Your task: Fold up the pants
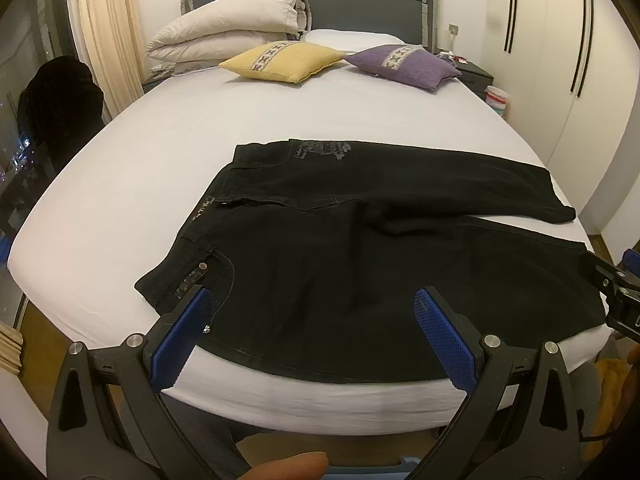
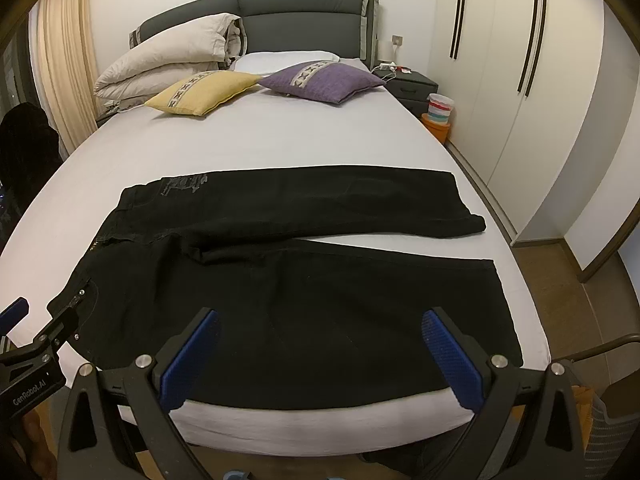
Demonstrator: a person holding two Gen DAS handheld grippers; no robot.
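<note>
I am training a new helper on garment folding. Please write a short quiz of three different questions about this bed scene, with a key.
1. True or false: the black denim pants lie spread flat on the white bed sheet, both legs apart.
2. Which square cushion lies nearer the dark bedside cabinet: (a) yellow woven cushion, (b) purple woven cushion?
3. Complete: the jaws of the left gripper and the right gripper stand ____ and hold nothing.

Key: 1 true; 2 b; 3 open.
</note>
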